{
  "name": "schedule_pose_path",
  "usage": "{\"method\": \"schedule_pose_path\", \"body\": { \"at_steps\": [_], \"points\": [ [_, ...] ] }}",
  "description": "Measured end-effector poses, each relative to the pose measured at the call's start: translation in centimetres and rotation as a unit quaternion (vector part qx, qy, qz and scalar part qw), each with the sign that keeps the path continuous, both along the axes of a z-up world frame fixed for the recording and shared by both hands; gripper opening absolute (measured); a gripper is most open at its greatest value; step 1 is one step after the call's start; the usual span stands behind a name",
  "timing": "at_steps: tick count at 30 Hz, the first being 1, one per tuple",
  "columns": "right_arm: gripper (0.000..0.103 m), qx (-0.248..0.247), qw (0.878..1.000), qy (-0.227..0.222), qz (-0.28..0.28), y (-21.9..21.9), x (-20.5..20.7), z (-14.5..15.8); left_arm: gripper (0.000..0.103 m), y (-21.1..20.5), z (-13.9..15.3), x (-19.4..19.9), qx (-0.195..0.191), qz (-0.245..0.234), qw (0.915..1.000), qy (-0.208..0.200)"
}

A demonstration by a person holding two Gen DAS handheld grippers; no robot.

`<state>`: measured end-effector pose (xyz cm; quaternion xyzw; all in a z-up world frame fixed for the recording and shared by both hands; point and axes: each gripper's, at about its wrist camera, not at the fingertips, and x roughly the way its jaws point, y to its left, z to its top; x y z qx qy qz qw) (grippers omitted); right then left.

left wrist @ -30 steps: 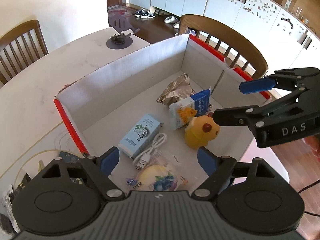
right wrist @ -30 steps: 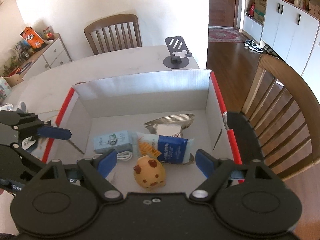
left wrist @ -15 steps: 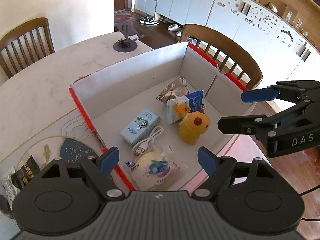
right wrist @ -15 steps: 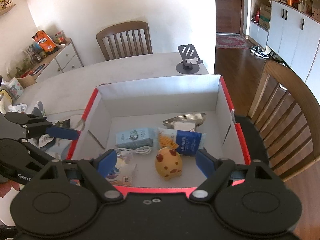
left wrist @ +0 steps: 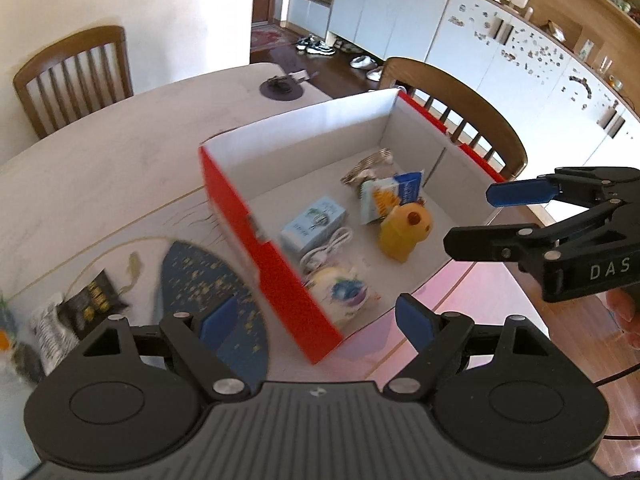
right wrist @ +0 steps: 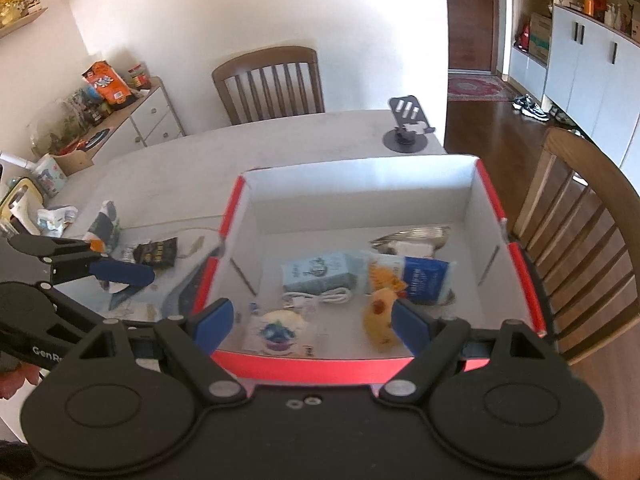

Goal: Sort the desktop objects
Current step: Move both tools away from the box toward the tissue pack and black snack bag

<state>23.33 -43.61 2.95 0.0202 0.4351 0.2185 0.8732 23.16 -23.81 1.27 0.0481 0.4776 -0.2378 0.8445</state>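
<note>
Both grippers in my hands are empty with their blue-padded jaws spread wide.

From the left wrist view, my left gripper [left wrist: 316, 322] hangs above the table [left wrist: 100, 152] near the corner of the red box [left wrist: 256, 236], one pad over a dark blue mat [left wrist: 212, 284], the other over the box's open side. My right gripper [left wrist: 480, 212] reaches in from the right, level with the far rim, holding nothing. Inside the box lie a pale blue carton [left wrist: 314, 224], a white cable [left wrist: 326, 250], a round wrapped snack [left wrist: 340, 292], a yellow toy [left wrist: 404, 232], a blue and white packet [left wrist: 390, 198] and a silver wrapper [left wrist: 366, 166]. A black sachet [left wrist: 94, 300] and blurred wrappers still sit on the table left of the mat.

From the right wrist view, my right gripper [right wrist: 310, 326] hovers just short of the box's near red rim [right wrist: 320, 366], with the snack [right wrist: 278, 330] and toy [right wrist: 380, 318] between its pads. My left gripper [right wrist: 108, 280] sits outside the box's left wall, above loose packets [right wrist: 154, 254] and crumpled wrappers [right wrist: 58, 216].

I judge the sorting well along: six things are boxed, several small ones remain on the left. The table beyond the box is open apart from a phone stand [right wrist: 406, 128]; the box wall and a chair [right wrist: 580, 240] close on the right limit movement.
</note>
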Motion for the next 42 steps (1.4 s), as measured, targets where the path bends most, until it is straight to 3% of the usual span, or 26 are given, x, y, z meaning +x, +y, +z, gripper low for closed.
{"method": "schedule_pose_path", "body": {
  "at_steps": [6, 10, 25, 42],
  "points": [
    [0.087, 0.005, 1.000, -0.003, 0.010, 3.3, -0.7, 0.7, 0.087, 3.5, 0.3, -0.7, -0.015, 0.017, 0.9997, -0.001],
    [0.087, 0.004, 1.000, -0.002, 0.013, 5.7, -1.1, 0.6, 0.102, 6.4, 0.3, -1.1, -0.024, 0.034, 0.9991, -0.009],
    [0.087, -0.004, 0.999, 0.006, 0.040, 14.8, -2.0, -0.1, 0.103, 18.0, -1.0, -1.0, -0.038, 0.096, 0.9946, -0.013],
    [0.087, -0.025, 0.997, 0.019, 0.069, 22.5, 0.7, -2.7, 0.103, 26.9, -3.2, 2.5, -0.004, 0.167, 0.9859, -0.013]
  ]
}}
